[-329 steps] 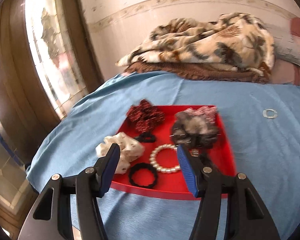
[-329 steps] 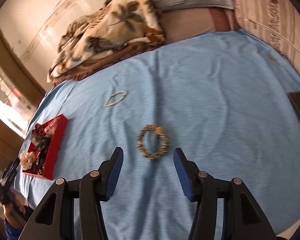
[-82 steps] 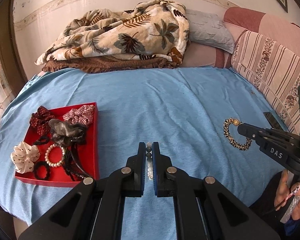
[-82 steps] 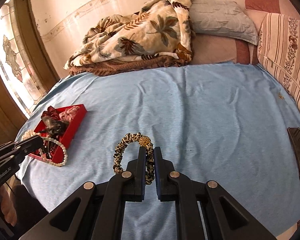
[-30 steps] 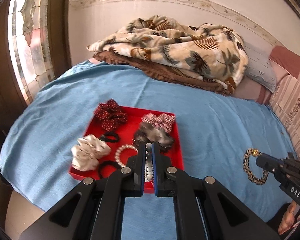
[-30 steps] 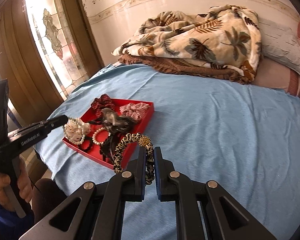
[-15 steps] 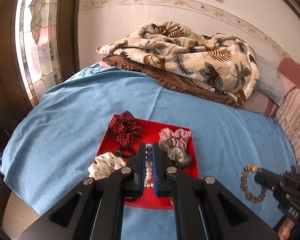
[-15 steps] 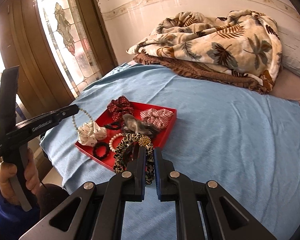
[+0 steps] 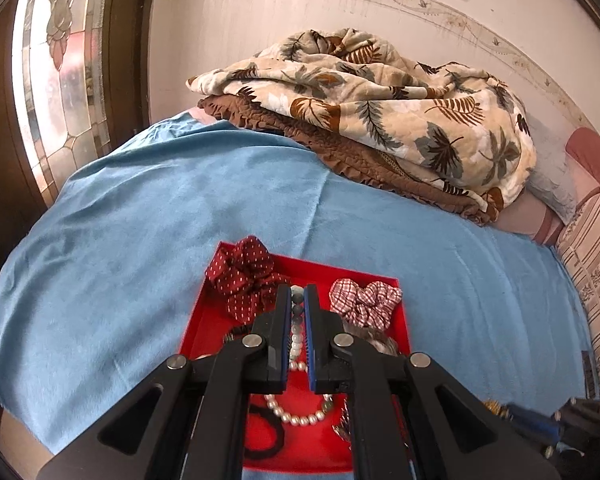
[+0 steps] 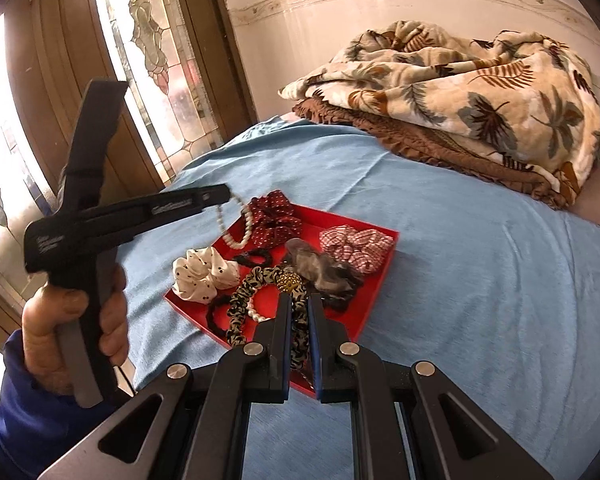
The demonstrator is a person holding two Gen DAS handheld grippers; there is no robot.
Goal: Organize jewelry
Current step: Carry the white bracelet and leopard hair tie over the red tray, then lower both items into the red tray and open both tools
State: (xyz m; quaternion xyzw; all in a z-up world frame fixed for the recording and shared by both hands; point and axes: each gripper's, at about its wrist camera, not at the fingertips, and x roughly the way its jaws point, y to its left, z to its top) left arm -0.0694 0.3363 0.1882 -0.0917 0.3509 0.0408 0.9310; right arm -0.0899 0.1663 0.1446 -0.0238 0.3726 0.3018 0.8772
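Left tongs: pressed together on a pearl bracelet, held above the red tray; the loop hangs clear of the tray floor in the right wrist view.
Right tongs: pressed together on a leopard-print bracelet with a gold bead, held over the near part of the tray.
Tray location: on the blue bedsheet, near the bed edge by the window.
Tray contents: dark red dotted scrunchie, checked scrunchie, white dotted scrunchie, grey scrunchie, black hair ties, a second pearl bracelet.
Done: both loose pieces are lifted and brought over the tray.
Left: neither piece is released yet; judged next step is lowering and letting go of each inside the tray walls.
Risk: the hanging loops may snag on scrunchies or land on the rim.
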